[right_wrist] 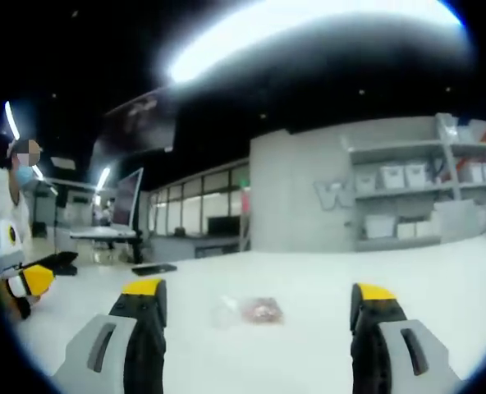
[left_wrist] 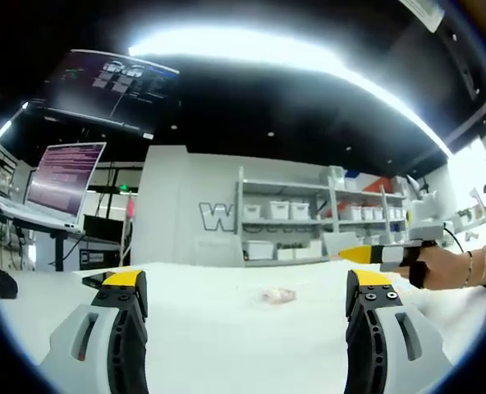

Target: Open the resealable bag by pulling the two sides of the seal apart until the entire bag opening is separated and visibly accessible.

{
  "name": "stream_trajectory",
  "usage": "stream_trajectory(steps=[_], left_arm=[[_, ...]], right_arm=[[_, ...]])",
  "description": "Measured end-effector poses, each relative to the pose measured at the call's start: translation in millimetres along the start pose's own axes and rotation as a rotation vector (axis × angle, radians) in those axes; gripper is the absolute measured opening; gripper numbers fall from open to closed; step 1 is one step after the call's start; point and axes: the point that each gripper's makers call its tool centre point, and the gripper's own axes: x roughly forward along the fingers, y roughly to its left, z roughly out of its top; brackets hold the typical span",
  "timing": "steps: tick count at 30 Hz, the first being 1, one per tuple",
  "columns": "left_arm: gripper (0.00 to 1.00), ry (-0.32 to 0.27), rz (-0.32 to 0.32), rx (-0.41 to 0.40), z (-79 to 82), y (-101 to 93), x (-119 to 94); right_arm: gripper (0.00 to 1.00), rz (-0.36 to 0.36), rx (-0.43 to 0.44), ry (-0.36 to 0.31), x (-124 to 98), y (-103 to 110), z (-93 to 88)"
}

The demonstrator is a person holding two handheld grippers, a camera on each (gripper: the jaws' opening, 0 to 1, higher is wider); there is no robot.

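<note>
Yellow-tipped grey jaws on both tools, and both pairs are spread wide with nothing between them, so neither is gripping anything yet. The left gripper [left_wrist: 247,294] and the right gripper [right_wrist: 259,305] each hang low over the white table [left_wrist: 226,345], pointed out across it roughly level, jaws side by side.

The resealable bag [left_wrist: 277,295] is lying flat on the table out ahead of both tools, clear plastic with something pinkish-red inside. In the left gripper view it sits a bit toward that tool's right jaw; in the right gripper view the bag [right_wrist: 251,310] sits a bit toward that tool's left jaw. So it's between the two, and each one has to angle inward to reach it. It looks larger in the right gripper view, so I'd guess the right one is nearer, but not by a lot. The bag seems to run sideways across both views, though it's too small and blurry to say which edge has the seal.

In the left gripper view you can also see the person's hand [left_wrist: 440,267] holding the right tool out level on the right side.

Background: a laptop [left_wrist: 62,185] and shelves [left_wrist: 309,217] with white bins.
</note>
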Motion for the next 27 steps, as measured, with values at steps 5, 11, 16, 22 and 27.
stream_trajectory(steps=[5, 11, 16, 22, 27], left_arm=[[1.0, 0.029, 0.005, -0.015, -3.4, -5.3, -0.8], [1.0, 0.058, -0.011, -0.019, -5.4, -17.8, -2.4], [1.0, 0.055, -0.014, 0.007, 3.0, -18.6, -3.6], [1.0, 0.039, -0.002, 0.016, 14.7, -13.0, -4.2], [1.0, 0.038, 0.005, 0.015, 15.6, -9.2, -5.2]], right_arm=[[0.94, 0.006, -0.004, -0.001, -3.0, 1.2, 0.5], [0.94, 0.008, -0.005, -0.006, -8.4, 1.9, 3.1], [0.93, 0.007, -0.004, -0.009, -13.9, 1.1, 4.9], [0.93, 0.007, -0.004, -0.016, -22.8, 0.9, 8.1], [0.93, 0.0, -0.004, -0.023, -30.2, -1.2, 10.4]])
